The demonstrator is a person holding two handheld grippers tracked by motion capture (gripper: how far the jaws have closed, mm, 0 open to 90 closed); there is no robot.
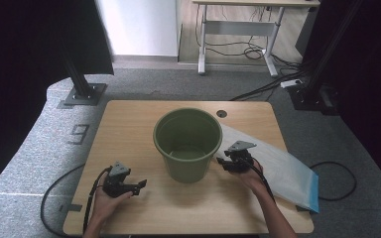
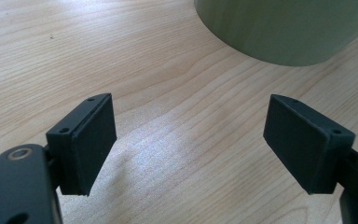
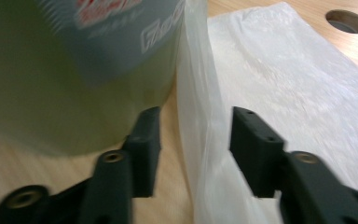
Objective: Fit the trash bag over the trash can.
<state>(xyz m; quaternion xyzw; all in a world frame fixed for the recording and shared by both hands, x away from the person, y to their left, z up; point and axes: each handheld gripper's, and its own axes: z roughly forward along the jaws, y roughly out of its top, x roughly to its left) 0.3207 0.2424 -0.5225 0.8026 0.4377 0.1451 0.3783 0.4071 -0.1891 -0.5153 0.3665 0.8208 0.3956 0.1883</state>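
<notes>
A green plastic bucket [image 1: 186,168] stands upright and empty in the middle of the wooden table [image 1: 129,124]. A translucent plastic bag [image 1: 283,168] with a blue end lies flat to its right. My left gripper [image 1: 140,186] rests low at the front left, its jaws open over bare wood [image 2: 191,140], the bucket's base [image 2: 284,28] a little way ahead. My right gripper [image 1: 222,162] is close to the bucket's right side. In the right gripper view its jaws [image 3: 196,140] stand apart around a raised fold of the bag [image 3: 284,79], without pressing it. The bucket's wall [image 3: 51,93] is just to the left.
A round cable hole [image 1: 222,113] sits in the table behind the bucket. Black frame posts [image 1: 82,84] stand on the grey carpet at both back corners. A white desk [image 1: 238,29] with loose cables under it is farther back.
</notes>
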